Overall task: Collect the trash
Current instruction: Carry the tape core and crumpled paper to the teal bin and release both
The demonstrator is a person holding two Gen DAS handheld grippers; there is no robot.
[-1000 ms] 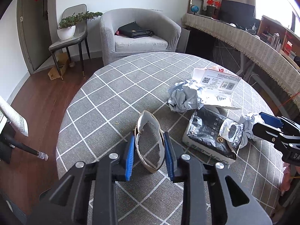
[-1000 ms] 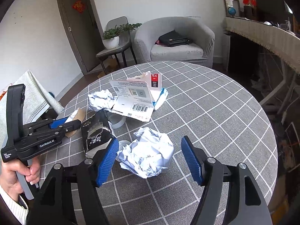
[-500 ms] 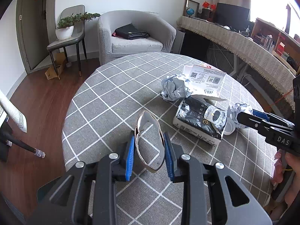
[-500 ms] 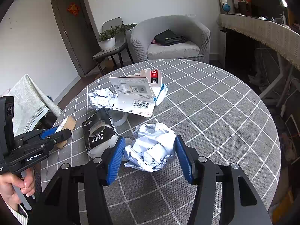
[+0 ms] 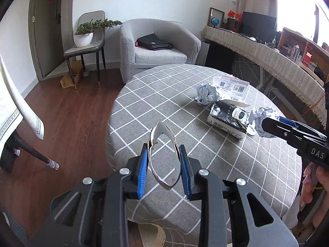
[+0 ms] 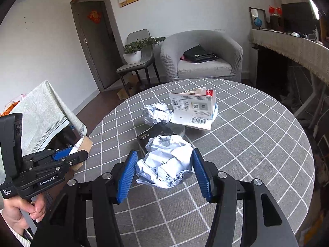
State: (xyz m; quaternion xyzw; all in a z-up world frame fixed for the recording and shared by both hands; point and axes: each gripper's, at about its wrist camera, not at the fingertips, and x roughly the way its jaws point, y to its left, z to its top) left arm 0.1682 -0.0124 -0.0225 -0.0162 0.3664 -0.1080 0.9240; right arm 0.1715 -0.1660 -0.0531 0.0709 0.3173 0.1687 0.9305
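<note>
Currently, the left gripper (image 5: 163, 164) is clenched on a flattened cardboard ring (image 5: 163, 160), held above the near edge of the round table (image 5: 164, 94). The right gripper (image 6: 164, 170) is clamped on a crumpled paper ball (image 6: 167, 160), its blue pads (image 6: 126, 175) pressing both sides. Farther along the checked tablecloth lie a second paper wad (image 6: 157, 114), a black packet (image 5: 228, 117) and a white carton (image 6: 194, 110), close together.
</note>
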